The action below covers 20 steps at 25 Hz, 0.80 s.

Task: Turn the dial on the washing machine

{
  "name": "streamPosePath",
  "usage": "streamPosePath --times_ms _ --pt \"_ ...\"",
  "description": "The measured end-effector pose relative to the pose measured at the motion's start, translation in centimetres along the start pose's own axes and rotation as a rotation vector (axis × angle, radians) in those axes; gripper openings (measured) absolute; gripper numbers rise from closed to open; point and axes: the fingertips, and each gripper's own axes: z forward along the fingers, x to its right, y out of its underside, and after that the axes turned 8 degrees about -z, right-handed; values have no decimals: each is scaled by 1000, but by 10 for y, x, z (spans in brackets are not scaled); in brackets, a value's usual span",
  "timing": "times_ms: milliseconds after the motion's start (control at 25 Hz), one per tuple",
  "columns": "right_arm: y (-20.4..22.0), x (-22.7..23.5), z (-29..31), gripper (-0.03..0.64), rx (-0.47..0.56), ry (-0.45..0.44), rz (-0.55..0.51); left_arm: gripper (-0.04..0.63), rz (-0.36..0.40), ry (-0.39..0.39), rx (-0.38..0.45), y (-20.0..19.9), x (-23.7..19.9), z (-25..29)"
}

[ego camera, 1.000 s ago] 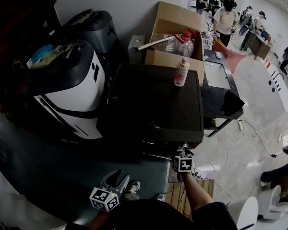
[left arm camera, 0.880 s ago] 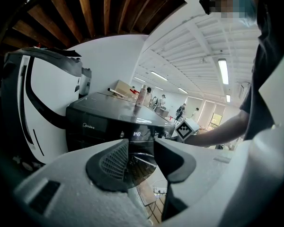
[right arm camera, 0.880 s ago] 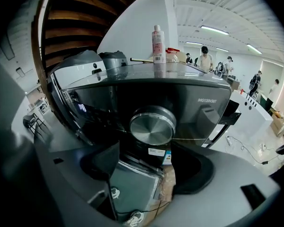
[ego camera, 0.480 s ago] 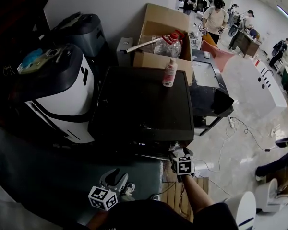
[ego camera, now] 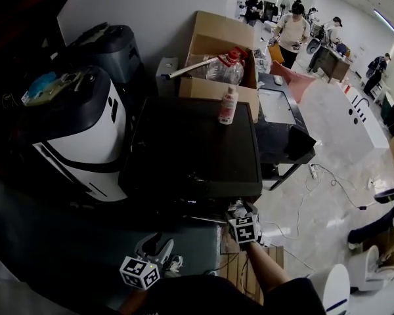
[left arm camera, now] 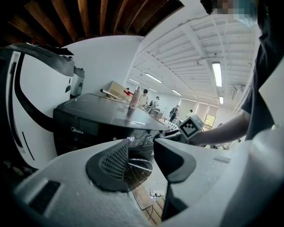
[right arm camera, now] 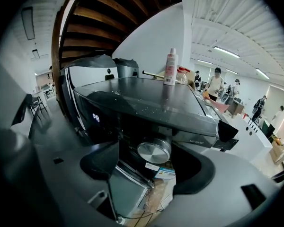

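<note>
The black washing machine stands in the middle of the head view. Its round silver dial sits on the front panel, seen only in the right gripper view. My right gripper is open right in front of the dial, one jaw to each side, with a gap showing on both sides. In the head view this right gripper is at the machine's front right corner. My left gripper hangs lower left, away from the machine. In its own view the left gripper is open and holds nothing.
A pink-capped bottle stands on the machine's lid. A cardboard box with a large water jug is behind it. A white-and-black appliance crowds the left side. A wooden pallet and cables lie on the floor.
The head view has drifted a little. My right gripper has edged slightly left along the machine's front corner. The left gripper has hardly moved.
</note>
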Motion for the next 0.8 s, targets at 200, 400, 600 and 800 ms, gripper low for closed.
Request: streamPosePath --times_ms 200,400,600,800 --pt "4 -6 7 327 -19 -15 -6 163 -7 -25 3 1 -5 -6" --pt "4 -5 9 331 -21 -14 -5 163 -5 -40 8 -1 -8 -7" --pt "5 -5 9 330 -19 -11 9 163 0 -28 6 1 -4 -6" --pt "14 0 16 344 -45 -15 87 163 -9 -35 13 2 -6 -10"
